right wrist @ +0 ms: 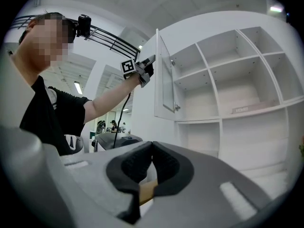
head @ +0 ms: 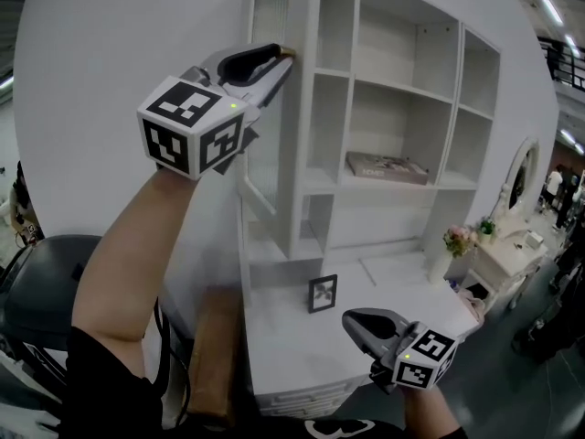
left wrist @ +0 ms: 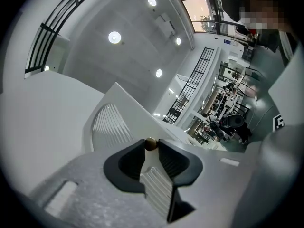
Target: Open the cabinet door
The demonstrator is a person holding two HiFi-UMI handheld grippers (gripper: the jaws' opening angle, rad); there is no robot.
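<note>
Bright, even light from ceiling lamps (left wrist: 114, 37); fisheye warp, dark vignetted corners

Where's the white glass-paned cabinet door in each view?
Head view: white glass-paned cabinet door upper centre-left, edge-on, beside the white shelf unit.
Left gripper view: door left of centre, behind the jaws closed on its small brass knob.
Right gripper view: door upper centre, swung open left of the shelves.
Shared landmark: the left gripper at the door's free edge.
</note>
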